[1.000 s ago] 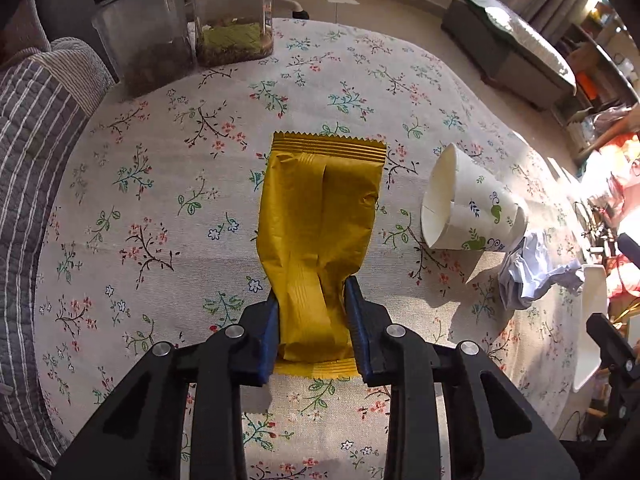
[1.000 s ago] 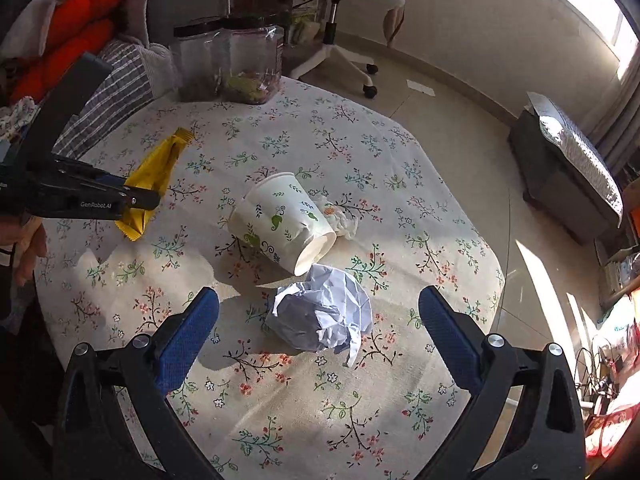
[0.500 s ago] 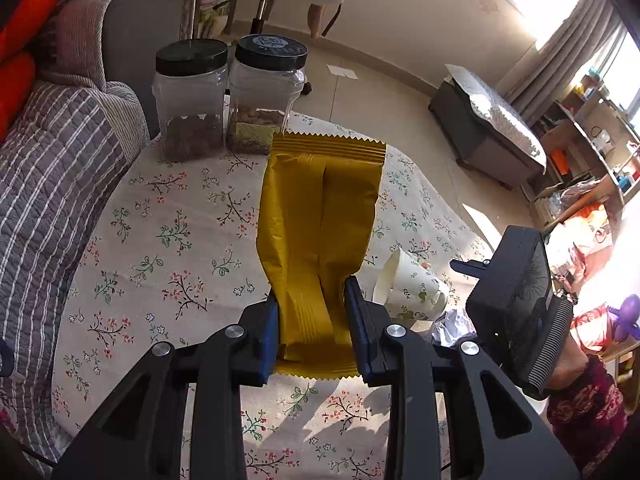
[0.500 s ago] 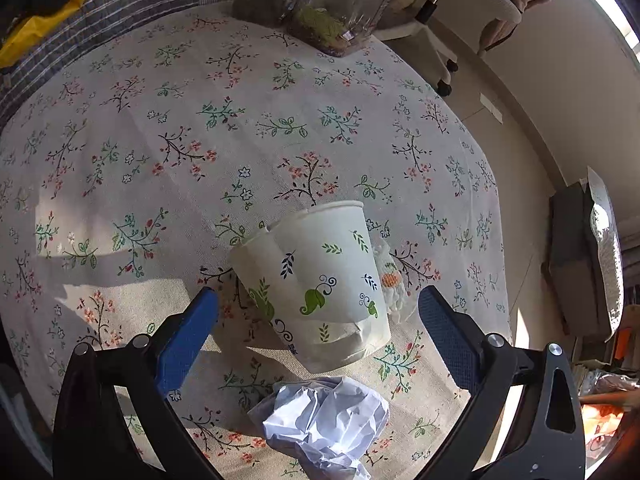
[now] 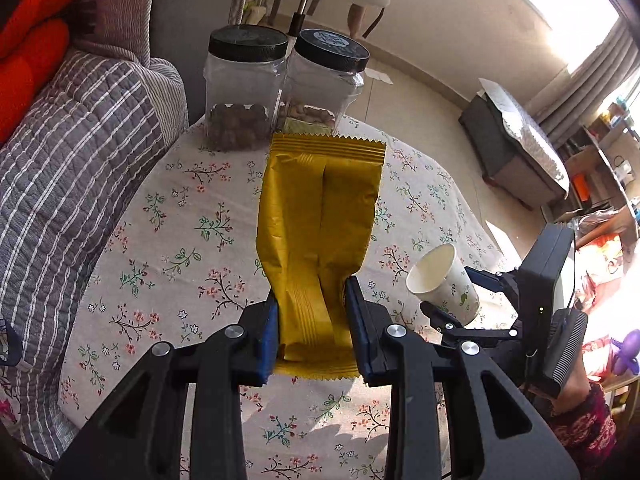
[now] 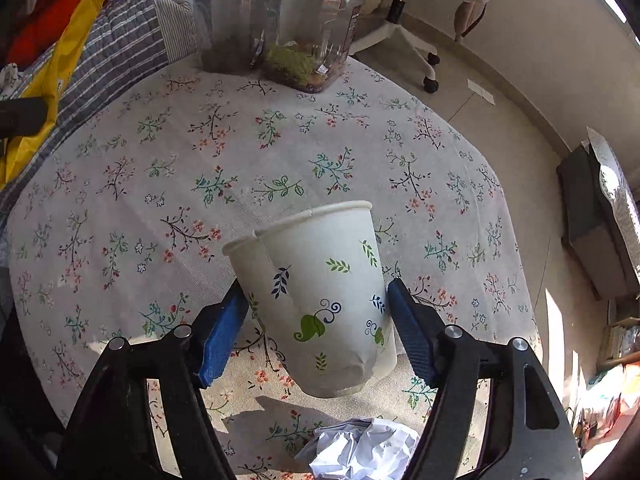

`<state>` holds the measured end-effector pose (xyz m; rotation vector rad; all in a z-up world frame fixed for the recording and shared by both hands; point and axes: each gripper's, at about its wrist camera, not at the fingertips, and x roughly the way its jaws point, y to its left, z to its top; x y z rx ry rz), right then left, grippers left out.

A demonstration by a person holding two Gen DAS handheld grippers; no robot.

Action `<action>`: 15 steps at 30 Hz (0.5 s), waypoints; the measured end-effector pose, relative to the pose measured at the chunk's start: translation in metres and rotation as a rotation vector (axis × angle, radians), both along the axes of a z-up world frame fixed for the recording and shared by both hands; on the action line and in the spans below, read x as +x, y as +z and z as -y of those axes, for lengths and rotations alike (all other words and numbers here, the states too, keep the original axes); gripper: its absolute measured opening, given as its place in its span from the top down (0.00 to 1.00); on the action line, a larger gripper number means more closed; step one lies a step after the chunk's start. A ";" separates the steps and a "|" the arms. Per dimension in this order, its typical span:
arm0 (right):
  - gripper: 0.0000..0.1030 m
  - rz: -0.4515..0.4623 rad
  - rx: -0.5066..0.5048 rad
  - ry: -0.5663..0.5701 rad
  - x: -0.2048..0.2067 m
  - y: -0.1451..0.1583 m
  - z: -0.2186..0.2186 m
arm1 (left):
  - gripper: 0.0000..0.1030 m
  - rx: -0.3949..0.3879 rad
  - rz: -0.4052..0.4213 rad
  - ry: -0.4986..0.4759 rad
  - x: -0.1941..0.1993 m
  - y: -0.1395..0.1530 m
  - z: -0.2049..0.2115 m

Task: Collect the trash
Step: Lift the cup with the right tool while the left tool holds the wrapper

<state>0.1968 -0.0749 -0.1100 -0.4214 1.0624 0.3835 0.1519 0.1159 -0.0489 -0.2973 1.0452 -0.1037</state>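
A yellow snack wrapper point(image 5: 320, 208) hangs over the flowered table point(image 5: 180, 240), and my left gripper point(image 5: 312, 296) is shut on its lower end. The same wrapper point(image 6: 60, 72) shows at the far left of the right wrist view. A white paper cup with leaf prints point(image 6: 320, 256) lies tilted between the blue pads of my right gripper point(image 6: 316, 292). Its jaws are closing, both pads touch the cup's sides, and the wall is creased. In the left wrist view the cup point(image 5: 434, 268) sits in the right gripper point(image 5: 456, 294) at the table's right edge.
A crumpled ball of white paper point(image 6: 360, 448) lies on the table just below the cup. Two clear jars with black lids point(image 5: 244, 92) point(image 5: 324, 80) stand at the far edge. A striped sofa point(image 5: 72, 140) borders the table's left side.
The left gripper has lifted the wrapper off the table and tilted back. The right gripper moved from over the paper ball to the cup and its jaws have narrowed onto it.
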 end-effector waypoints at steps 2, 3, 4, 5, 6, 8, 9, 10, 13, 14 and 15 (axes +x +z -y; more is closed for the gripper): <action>0.34 0.026 0.077 -0.038 0.000 0.021 -0.003 | 0.70 0.013 0.013 0.021 -0.001 0.003 -0.005; 0.34 0.033 0.126 -0.057 -0.001 0.031 -0.004 | 0.70 0.017 0.019 0.031 -0.002 0.005 -0.007; 0.34 0.042 0.170 -0.075 -0.001 0.040 -0.004 | 0.70 0.017 0.024 0.041 -0.001 0.006 -0.011; 0.34 0.054 0.203 -0.096 -0.002 0.048 -0.005 | 0.70 0.014 0.030 0.050 -0.002 0.008 -0.013; 0.34 0.064 0.239 -0.118 -0.004 0.057 -0.004 | 0.70 0.013 0.037 0.061 -0.002 0.009 -0.016; 0.34 0.067 0.328 -0.156 -0.010 0.071 -0.001 | 0.70 0.011 0.055 0.081 -0.004 0.014 -0.019; 0.34 0.087 0.351 -0.178 -0.013 0.078 0.000 | 0.70 0.009 0.066 0.091 -0.006 0.017 -0.021; 0.34 0.115 0.356 -0.195 -0.017 0.084 0.000 | 0.70 0.010 0.078 0.100 -0.007 0.020 -0.022; 0.34 0.201 0.354 -0.228 -0.032 0.098 0.000 | 0.70 0.010 0.120 0.119 -0.013 0.029 -0.022; 0.34 0.226 0.347 -0.240 -0.038 0.101 0.000 | 0.70 0.007 0.135 0.125 -0.015 0.032 -0.021; 0.34 0.245 0.345 -0.252 -0.042 0.103 0.001 | 0.70 0.009 0.150 0.131 -0.017 0.035 -0.021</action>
